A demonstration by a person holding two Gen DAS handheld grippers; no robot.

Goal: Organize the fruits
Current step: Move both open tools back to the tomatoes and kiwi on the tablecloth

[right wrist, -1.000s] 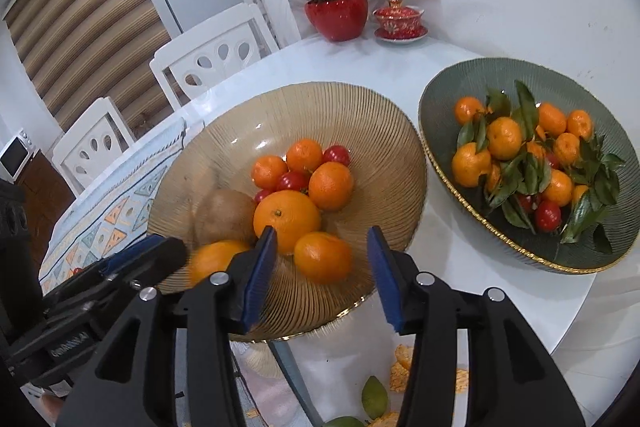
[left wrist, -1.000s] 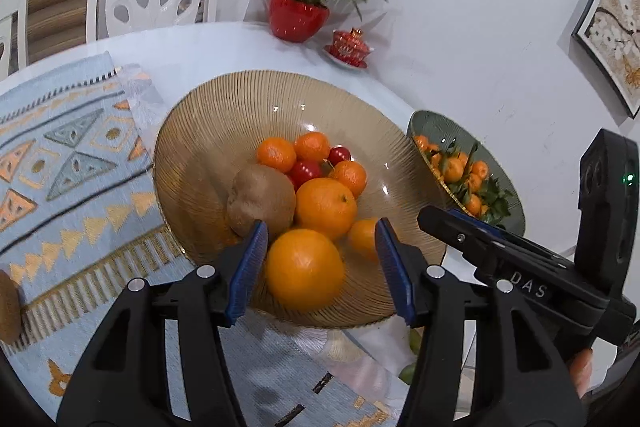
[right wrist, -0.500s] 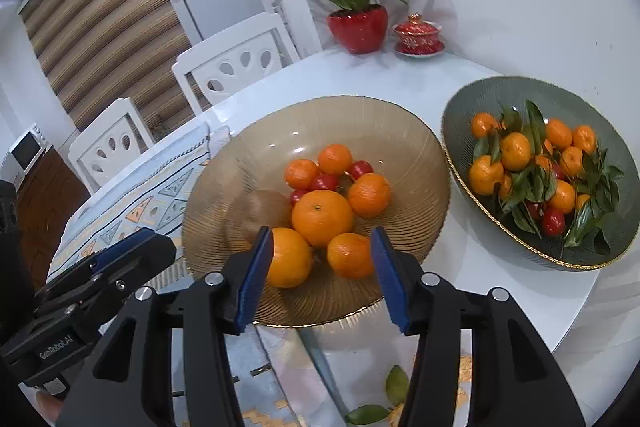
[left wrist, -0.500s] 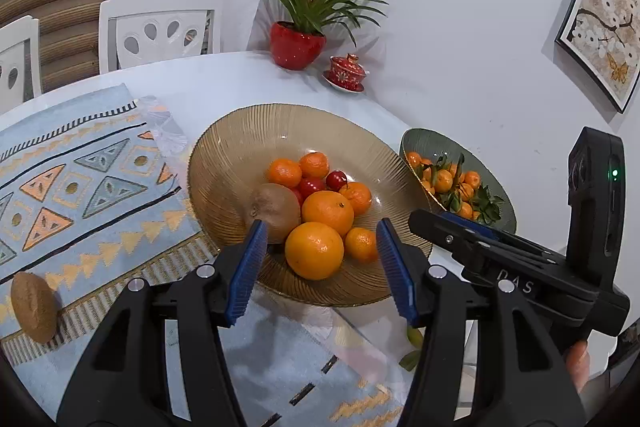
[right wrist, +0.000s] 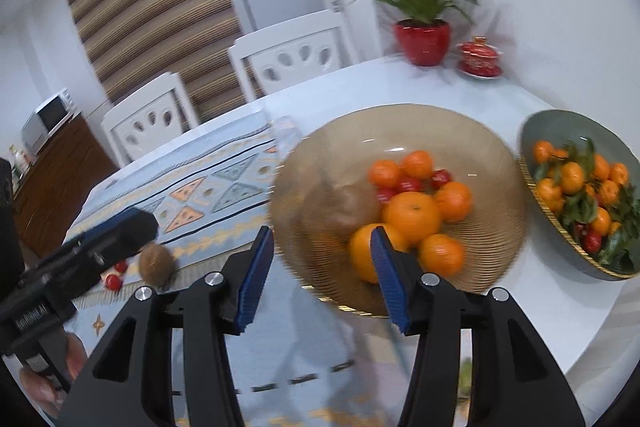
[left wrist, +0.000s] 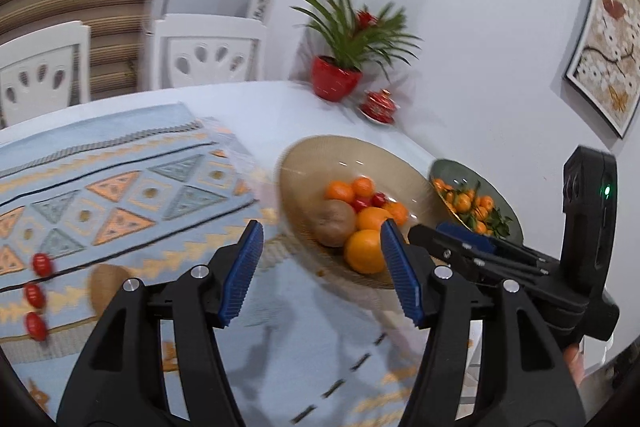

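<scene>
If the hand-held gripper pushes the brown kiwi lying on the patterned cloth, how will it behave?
The kiwi is oval, so it would probably roll or wobble sideways rather than slide. The woven cloth may slow it. Its skin looks rough, so it seems unlikely to slip between the pads.

Kiwi (right wrist: 156, 262) lies on mat (right wrist: 208, 195), left of bowl (right wrist: 400, 131).

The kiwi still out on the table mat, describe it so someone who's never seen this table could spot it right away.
Start at the patterned blue mat covering the left part of the white table, beside the amber glass bowl. Near the mat's front edge lies the kiwi, next to a few small red tomatoes. It is the only brown, fuzzy fruit on the mat; its neighbours are small, red and glossy.
</scene>
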